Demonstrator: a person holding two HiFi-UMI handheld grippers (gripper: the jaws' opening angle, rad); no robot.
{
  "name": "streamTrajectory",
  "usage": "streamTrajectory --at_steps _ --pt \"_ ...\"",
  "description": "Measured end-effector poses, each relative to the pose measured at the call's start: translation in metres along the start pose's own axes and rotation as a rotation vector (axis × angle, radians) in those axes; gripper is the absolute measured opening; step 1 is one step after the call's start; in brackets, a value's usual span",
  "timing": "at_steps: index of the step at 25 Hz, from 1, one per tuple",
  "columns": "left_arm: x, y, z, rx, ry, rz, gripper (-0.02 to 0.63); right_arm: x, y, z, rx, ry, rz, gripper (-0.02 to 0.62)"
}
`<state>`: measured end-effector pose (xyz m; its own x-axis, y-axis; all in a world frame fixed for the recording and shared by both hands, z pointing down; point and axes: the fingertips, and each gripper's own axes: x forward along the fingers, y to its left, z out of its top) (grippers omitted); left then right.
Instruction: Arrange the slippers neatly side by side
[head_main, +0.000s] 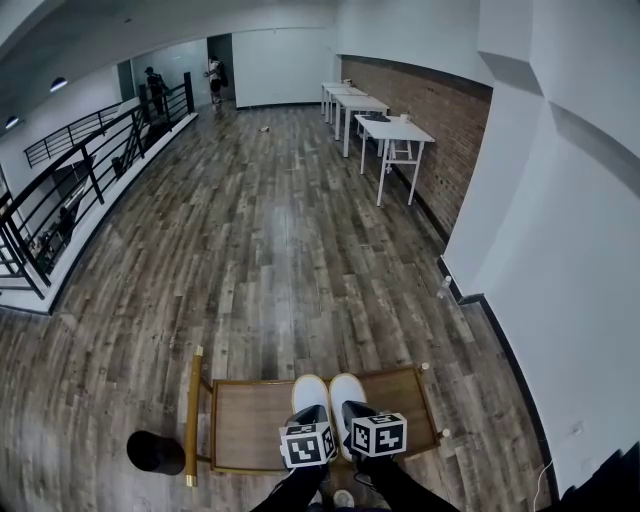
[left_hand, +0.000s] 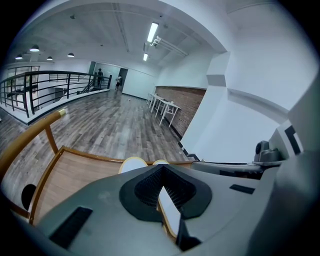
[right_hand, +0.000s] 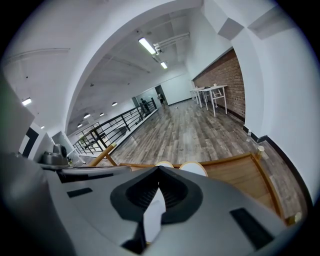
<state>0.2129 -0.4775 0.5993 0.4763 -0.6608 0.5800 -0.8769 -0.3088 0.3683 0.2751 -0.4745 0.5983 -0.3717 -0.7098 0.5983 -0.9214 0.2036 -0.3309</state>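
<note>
We are standing over a wide grey-brown plank wooden floor (head_main: 270, 230). A black metal railing (head_main: 90, 185) is running along its left side, and a row of white rectangular tables (head_main: 395, 135) is lining the red brick wall (head_main: 440, 130) on the right. Right below us a low brown wooden counter (head_main: 245, 420) with a raised rim is sitting on the floor. A black round object (head_main: 155, 452) is lying just beside its left end.

On the counter the white, tan-rimmed left slipper (head_main: 309, 392) and the matching white right slipper (head_main: 347, 388) are lying side by side, with their toes pointing away from us and level with each other.

We are holding the left tongs (head_main: 306, 414) clamped on the heel end of the left slipper, whose white edge is showing squeezed between the ribbed black pads (left_hand: 147, 186). The right tongs (head_main: 358, 412) are pinching the heel end of the right slipper in the same way, with a white strip showing between their closed pads.
</note>
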Motion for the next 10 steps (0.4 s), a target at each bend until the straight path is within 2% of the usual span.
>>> streamTrajectory --at_steps 10 --pt "-0.0011 -0.0027 -0.0020 0.002 -0.001 -0.006 0.000 -0.0021 -0.0007 0.0003 -0.001 -0.007 -0.002 -0.002"
